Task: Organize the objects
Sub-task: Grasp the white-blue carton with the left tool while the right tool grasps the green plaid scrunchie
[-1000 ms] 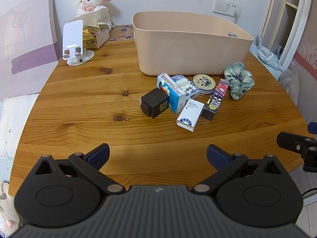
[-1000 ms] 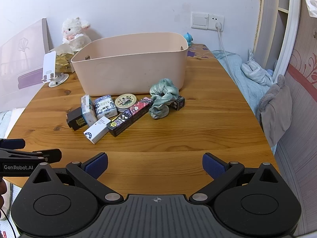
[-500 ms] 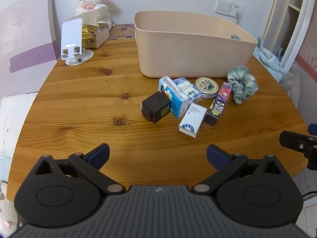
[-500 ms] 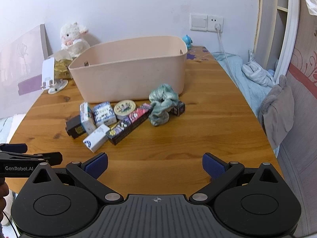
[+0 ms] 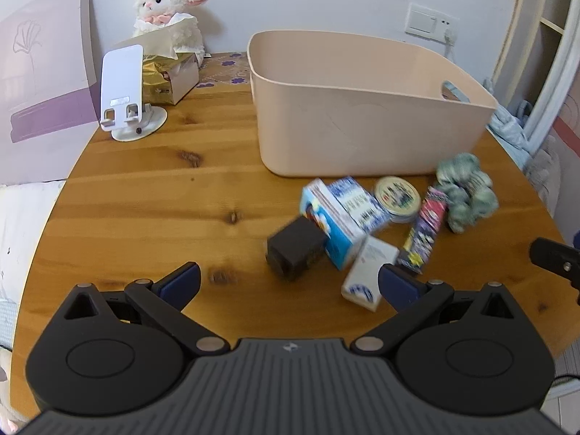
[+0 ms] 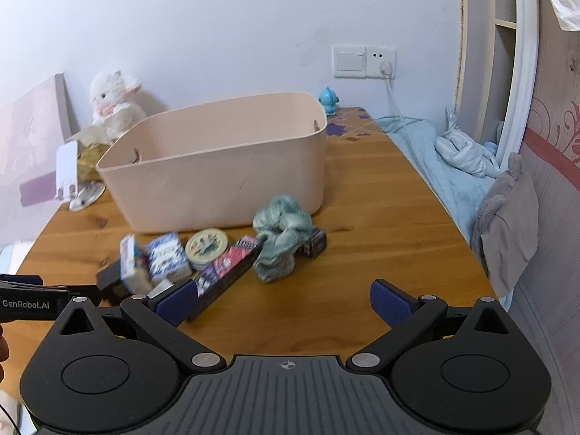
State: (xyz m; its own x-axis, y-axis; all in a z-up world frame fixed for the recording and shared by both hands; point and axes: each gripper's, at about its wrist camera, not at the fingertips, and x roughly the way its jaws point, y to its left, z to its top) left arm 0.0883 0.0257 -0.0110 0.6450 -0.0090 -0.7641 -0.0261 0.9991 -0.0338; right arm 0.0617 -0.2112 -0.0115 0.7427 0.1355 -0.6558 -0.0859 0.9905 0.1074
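Observation:
A beige plastic bin [image 5: 362, 108] stands empty on the round wooden table [image 5: 145, 199]; it also shows in the right wrist view [image 6: 217, 166]. In front of it lie a black cube [image 5: 295, 250], a blue carton [image 5: 331, 224], a white box [image 5: 366, 272], a round tin [image 5: 397, 197], a long dark box [image 5: 424, 228] and a green scrunchie [image 5: 465, 190]. My left gripper [image 5: 288, 282] is open and empty, just short of the black cube. My right gripper [image 6: 284, 299] is open and empty, near the long dark box [image 6: 226, 272] and the scrunchie [image 6: 281, 233].
A white phone stand [image 5: 123, 90], a tissue box [image 5: 170, 76] and a plush lamb [image 5: 168, 11] sit at the table's back left. A small dark box [image 6: 313, 244] lies behind the scrunchie. A bed with blue bedding [image 6: 453, 166] borders the table's right edge.
Both grippers have moved forward over the table toward the cluster of small objects, which now appears larger and closer. Both stay open. No object has moved.

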